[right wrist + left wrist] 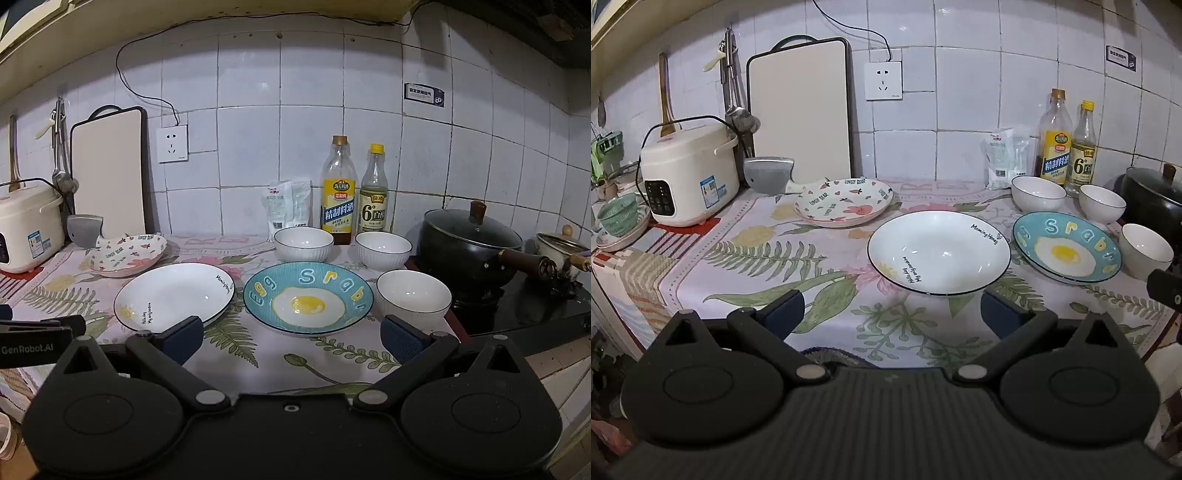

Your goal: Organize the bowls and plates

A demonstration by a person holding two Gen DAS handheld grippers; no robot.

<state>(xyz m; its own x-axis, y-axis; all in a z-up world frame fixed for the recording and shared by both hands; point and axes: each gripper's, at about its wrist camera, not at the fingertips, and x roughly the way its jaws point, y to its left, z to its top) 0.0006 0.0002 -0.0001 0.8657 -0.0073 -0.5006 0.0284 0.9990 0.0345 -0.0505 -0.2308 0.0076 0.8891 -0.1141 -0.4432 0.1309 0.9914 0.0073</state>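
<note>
On the left of the worktop (713, 273), with its leafy cloth, sits a cream rice cooker (689, 173). Next comes the pale round plate with little hearts and animals (844, 202), lying flat near the wall. Then the big white plate with a thin dark rim (939, 253), and just beside it the blue plate with a fried egg picture (307, 297). Three small white bowls stand apart around the blue plate: one behind it (303, 243), one further right (383, 250), and one at its right side (413, 297).

The left claw (892, 314) is wide open and holds nothing. The right claw (291, 334) is wide open and empty too.

The plates and bowls look hard, smooth and slippery, and would break if dropped. I think it is best to pinch each by its rim.
</note>
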